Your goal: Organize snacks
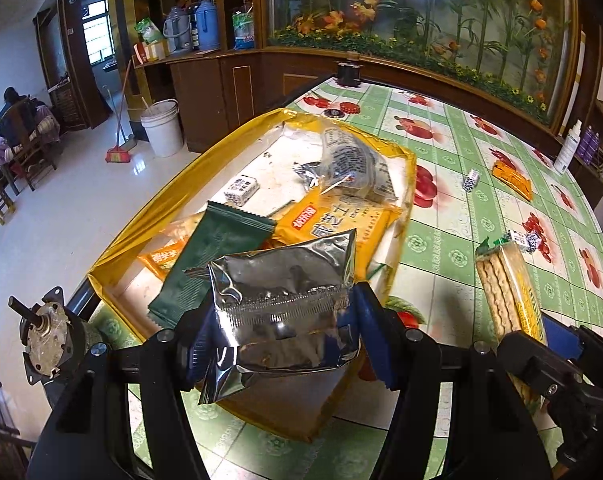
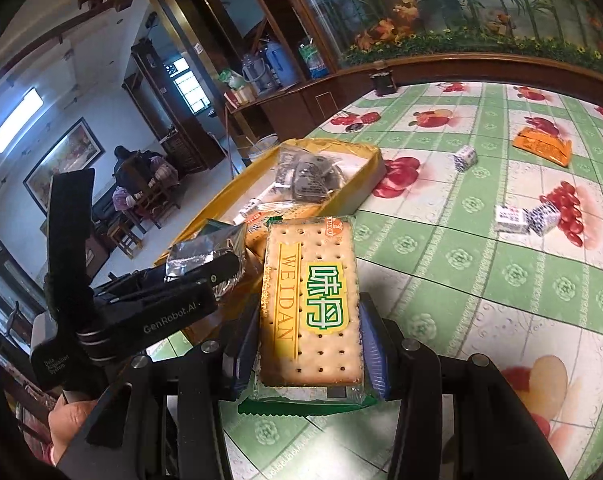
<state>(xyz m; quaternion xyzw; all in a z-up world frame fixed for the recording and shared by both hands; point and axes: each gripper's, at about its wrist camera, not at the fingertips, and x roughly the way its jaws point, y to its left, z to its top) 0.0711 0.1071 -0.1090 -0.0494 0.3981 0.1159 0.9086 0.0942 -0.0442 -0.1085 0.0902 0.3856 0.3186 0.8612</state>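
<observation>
While tilted down (both) | left hand-held gripper [image 1: 275, 336] pinches foil packet [image 1: 285, 300] | right hand-held gripper [image 2: 307, 344] clamps cracker pack [image 2: 311, 304]

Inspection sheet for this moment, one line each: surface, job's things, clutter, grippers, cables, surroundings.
Surface: table under a green checked cloth with fruit prints.
Job's things: yellow box holding several packets; orange packet and small wrapped sweets loose on the cloth.
Clutter: dark spool at the far table edge; small motor near the box.
Grippers: left gripper shut on a silver packet; right gripper shut on a cracker pack.
Cables: nothing seen.
Surroundings: wooden cabinets, white bucket, broom, seated person in the background.
</observation>
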